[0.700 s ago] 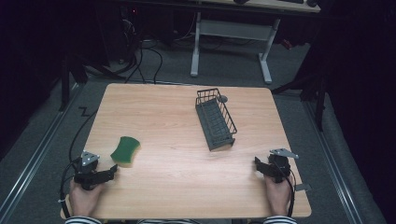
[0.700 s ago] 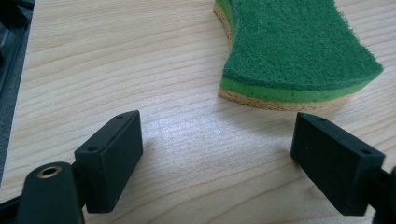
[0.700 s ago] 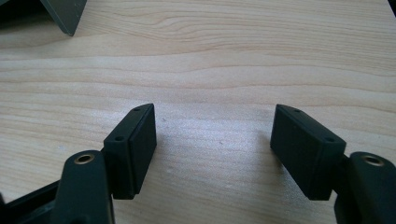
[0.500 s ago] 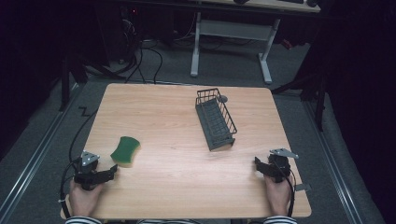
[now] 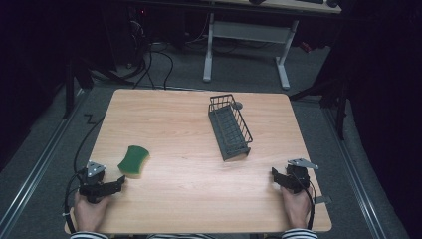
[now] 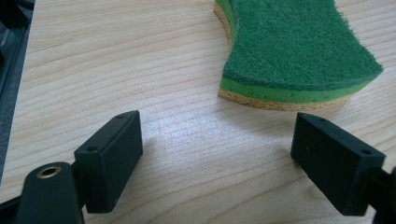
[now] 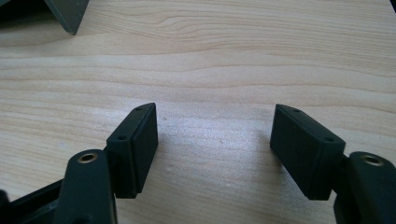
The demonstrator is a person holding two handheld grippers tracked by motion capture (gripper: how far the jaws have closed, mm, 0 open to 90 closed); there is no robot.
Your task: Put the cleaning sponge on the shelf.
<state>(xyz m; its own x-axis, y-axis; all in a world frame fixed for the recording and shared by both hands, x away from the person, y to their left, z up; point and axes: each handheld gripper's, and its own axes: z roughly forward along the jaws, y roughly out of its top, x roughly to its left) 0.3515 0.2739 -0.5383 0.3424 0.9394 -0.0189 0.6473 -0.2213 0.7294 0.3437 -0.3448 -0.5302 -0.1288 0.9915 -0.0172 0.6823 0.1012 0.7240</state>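
A green sponge [image 5: 134,160] with a tan underside lies flat on the wooden table [image 5: 179,129], left of the middle. My left gripper [image 5: 119,181] rests low at the front left corner, open, its jaws wide apart with bare wood between them. In the left gripper view the sponge [image 6: 292,51] sits just ahead and to the right of the left gripper [image 6: 217,161]. A dark wire basket [image 5: 229,126] stands right of the middle. My right gripper [image 5: 274,174] rests at the front right, open and holding nothing; the right gripper [image 7: 214,149] faces bare wood.
A grey corner of the basket [image 7: 65,11] shows at the top left of the right gripper view. Beyond the table's far edge stand a white desk frame [image 5: 246,37] and cables [image 5: 149,62] on the dark floor. A cable [image 5: 82,144] trails off the left edge.
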